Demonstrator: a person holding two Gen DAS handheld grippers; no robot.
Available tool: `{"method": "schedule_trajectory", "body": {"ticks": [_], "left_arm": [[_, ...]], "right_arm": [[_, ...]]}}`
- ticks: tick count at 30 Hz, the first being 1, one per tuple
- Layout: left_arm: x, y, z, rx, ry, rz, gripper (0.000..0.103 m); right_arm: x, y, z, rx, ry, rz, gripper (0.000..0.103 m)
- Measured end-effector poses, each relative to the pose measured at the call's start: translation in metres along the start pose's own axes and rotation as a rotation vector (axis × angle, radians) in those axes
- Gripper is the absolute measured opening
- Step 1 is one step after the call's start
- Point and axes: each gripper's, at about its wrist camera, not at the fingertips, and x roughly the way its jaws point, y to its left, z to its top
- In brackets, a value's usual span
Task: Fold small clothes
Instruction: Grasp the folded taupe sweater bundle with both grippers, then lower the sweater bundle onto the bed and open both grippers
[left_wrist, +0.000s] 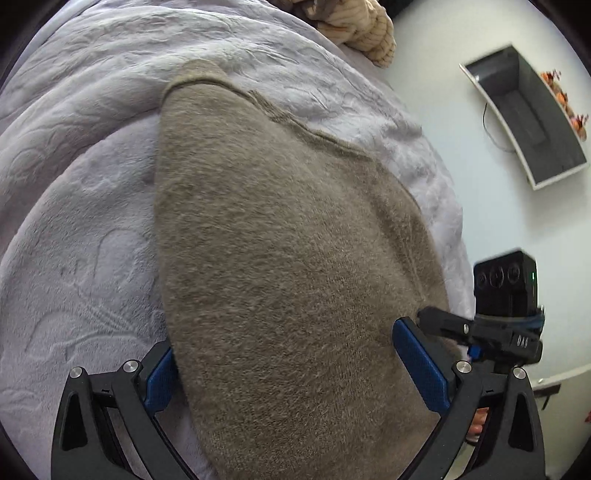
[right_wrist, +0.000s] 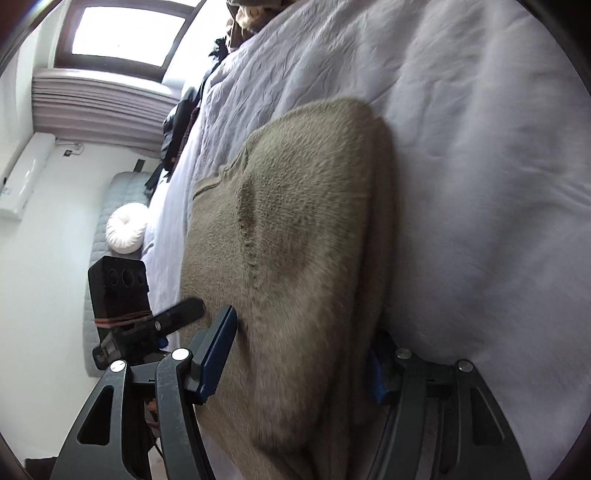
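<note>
A taupe knitted garment (left_wrist: 280, 258) lies folded on a lavender blanket (left_wrist: 81, 229) on a bed. It also shows in the right wrist view (right_wrist: 295, 258). My left gripper (left_wrist: 291, 373) is open, its blue-padded fingers (left_wrist: 421, 365) straddling the garment's near edge, one on each side. My right gripper (right_wrist: 299, 362) is open too, its fingers (right_wrist: 218, 350) either side of the garment's near end; the right-hand finger is partly hidden under the fabric. Each gripper sees the other's camera block beside it.
A pile of tan and cream clothes (left_wrist: 354, 29) lies at the bed's far end. A white wall with a dark shelf (left_wrist: 524, 118) is to the right. The right wrist view shows a window (right_wrist: 125, 33), dark clothes (right_wrist: 181, 125) and a round white cushion (right_wrist: 125, 229).
</note>
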Motion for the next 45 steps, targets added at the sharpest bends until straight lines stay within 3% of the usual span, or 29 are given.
{"method": "schedule_trajectory", "body": {"ticks": [1, 3, 4, 7, 9, 19, 26, 32, 36, 39, 42, 45], "left_arm": [[0.0, -0.001, 0.0, 0.01, 0.003, 0.007, 0.102], [-0.002, -0.004, -0.002, 0.015, -0.009, 0.049, 0.092], [-0.003, -0.004, -0.002, 0.014, -0.013, 0.068, 0.082], [-0.017, -0.003, -0.006, 0.009, -0.037, 0.049, 0.058], [-0.031, -0.005, -0.01, 0.021, -0.059, 0.043, 0.052], [-0.118, -0.015, -0.047, 0.044, -0.117, 0.029, 0.052], [-0.18, 0.002, -0.107, 0.059, -0.16, 0.085, 0.052], [-0.203, 0.033, -0.16, 0.025, -0.159, 0.122, 0.052], [-0.196, 0.058, -0.183, -0.03, -0.156, 0.149, 0.052], [-0.189, 0.082, -0.2, -0.093, -0.136, 0.174, 0.052], [-0.198, 0.095, -0.211, -0.129, -0.171, 0.162, 0.054], [-0.219, 0.097, -0.219, -0.112, -0.232, 0.22, 0.054]], "right_arm": [[0.001, 0.0, 0.0, 0.008, -0.01, 0.008, 0.066], [0.0, 0.002, -0.006, 0.024, -0.041, 0.017, 0.054], [-0.002, 0.002, -0.009, 0.032, -0.05, 0.025, 0.035], [-0.012, 0.011, -0.018, 0.043, -0.084, 0.077, 0.033], [-0.016, 0.023, -0.023, 0.044, -0.094, 0.107, 0.032], [-0.029, 0.096, -0.066, 0.009, -0.069, 0.218, 0.033], [-0.008, 0.134, -0.114, -0.024, -0.015, 0.247, 0.033], [0.029, 0.146, -0.158, -0.019, 0.061, 0.252, 0.033], [0.063, 0.141, -0.175, 0.0, 0.103, 0.202, 0.033], [0.08, 0.135, -0.18, 0.0, 0.119, 0.111, 0.033], [0.075, 0.135, -0.181, -0.031, 0.092, 0.027, 0.037], [0.056, 0.139, -0.179, -0.105, 0.049, -0.121, 0.045]]}}
